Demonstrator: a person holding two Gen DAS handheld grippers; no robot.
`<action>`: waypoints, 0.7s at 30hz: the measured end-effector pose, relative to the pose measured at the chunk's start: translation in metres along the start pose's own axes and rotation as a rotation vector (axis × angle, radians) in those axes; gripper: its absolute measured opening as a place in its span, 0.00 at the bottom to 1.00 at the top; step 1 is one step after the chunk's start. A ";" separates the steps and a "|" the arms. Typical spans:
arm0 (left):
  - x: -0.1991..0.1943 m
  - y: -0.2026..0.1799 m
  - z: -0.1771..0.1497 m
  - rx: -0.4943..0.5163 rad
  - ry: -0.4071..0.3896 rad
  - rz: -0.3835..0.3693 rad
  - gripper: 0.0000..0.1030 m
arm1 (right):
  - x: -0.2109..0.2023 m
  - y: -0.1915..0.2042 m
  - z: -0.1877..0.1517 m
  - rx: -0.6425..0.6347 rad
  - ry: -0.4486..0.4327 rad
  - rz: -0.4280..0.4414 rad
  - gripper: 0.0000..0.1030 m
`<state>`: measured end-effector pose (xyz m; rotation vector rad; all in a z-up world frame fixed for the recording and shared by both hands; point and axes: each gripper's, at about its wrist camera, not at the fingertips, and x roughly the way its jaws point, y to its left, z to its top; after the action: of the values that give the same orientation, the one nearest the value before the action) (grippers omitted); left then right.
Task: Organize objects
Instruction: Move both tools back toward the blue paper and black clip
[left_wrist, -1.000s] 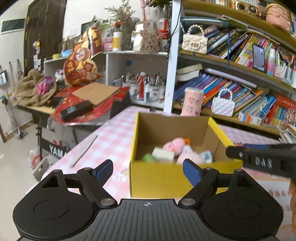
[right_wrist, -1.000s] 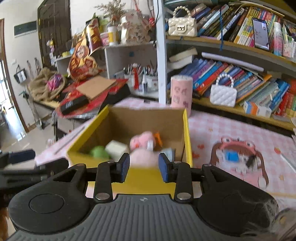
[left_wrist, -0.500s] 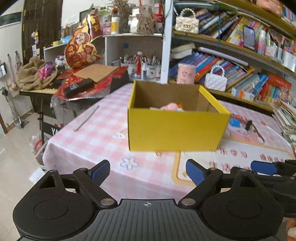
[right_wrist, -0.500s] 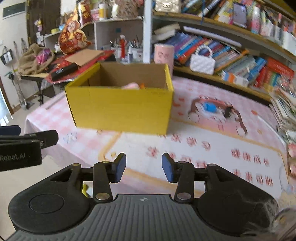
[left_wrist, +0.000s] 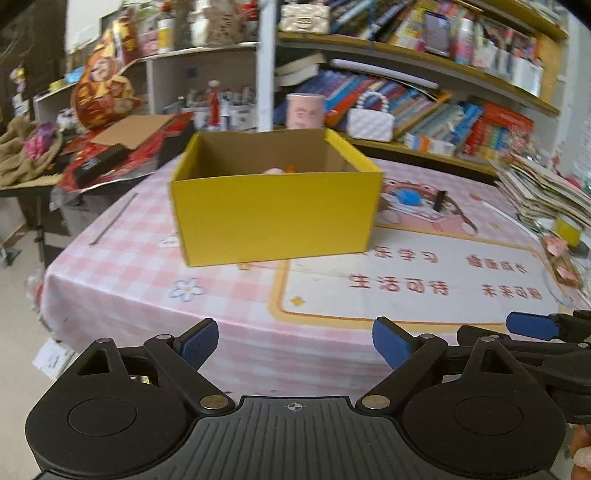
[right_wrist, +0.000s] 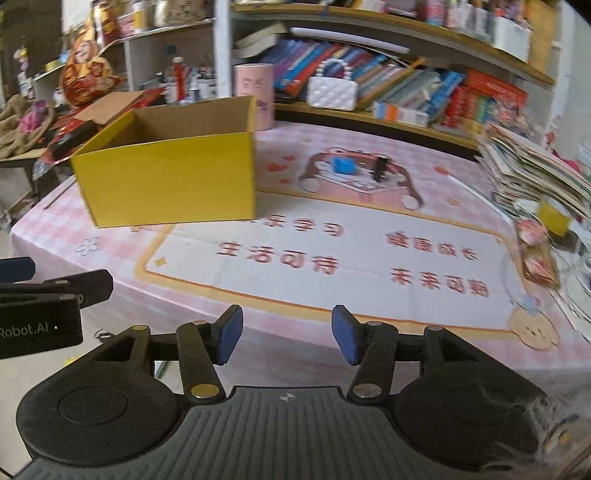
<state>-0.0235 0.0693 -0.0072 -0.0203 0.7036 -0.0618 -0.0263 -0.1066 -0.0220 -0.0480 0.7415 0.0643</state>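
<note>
A yellow cardboard box (left_wrist: 275, 218) (right_wrist: 170, 182) stands open-topped on the pink checked tablecloth (left_wrist: 147, 258). A bit of a pink soft toy (left_wrist: 275, 171) shows over its near wall in the left wrist view. A small blue object (right_wrist: 343, 165) and a black clip (right_wrist: 381, 168) lie on the mat beyond the box, to its right. My left gripper (left_wrist: 295, 341) hangs open and empty off the table's near edge. My right gripper (right_wrist: 287, 334) is beside it, its jaws opening with nothing between them.
Bookshelves (left_wrist: 424, 96) with books, a white quilted purse (right_wrist: 332, 92) and a pink cup (right_wrist: 255, 96) run behind the table. A stack of magazines (right_wrist: 535, 181) crowds the right edge. A cluttered side table (left_wrist: 110, 155) stands at the left.
Both grippers have drawn back from just above the box to the table's near edge and dropped lower. The right jaws have spread wider; the left opened slightly more.
</note>
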 end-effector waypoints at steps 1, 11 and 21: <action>0.001 -0.005 0.000 0.012 0.003 -0.015 0.91 | -0.001 -0.004 0.000 0.010 0.000 -0.013 0.52; 0.019 -0.051 0.009 0.095 0.021 -0.120 0.93 | -0.005 -0.049 -0.009 0.104 0.019 -0.115 0.55; 0.048 -0.098 0.025 0.150 0.055 -0.185 0.93 | 0.009 -0.096 -0.003 0.158 0.049 -0.171 0.57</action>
<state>0.0238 -0.0313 -0.0151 0.0601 0.7488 -0.2935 -0.0141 -0.2023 -0.0280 0.0382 0.7869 -0.1592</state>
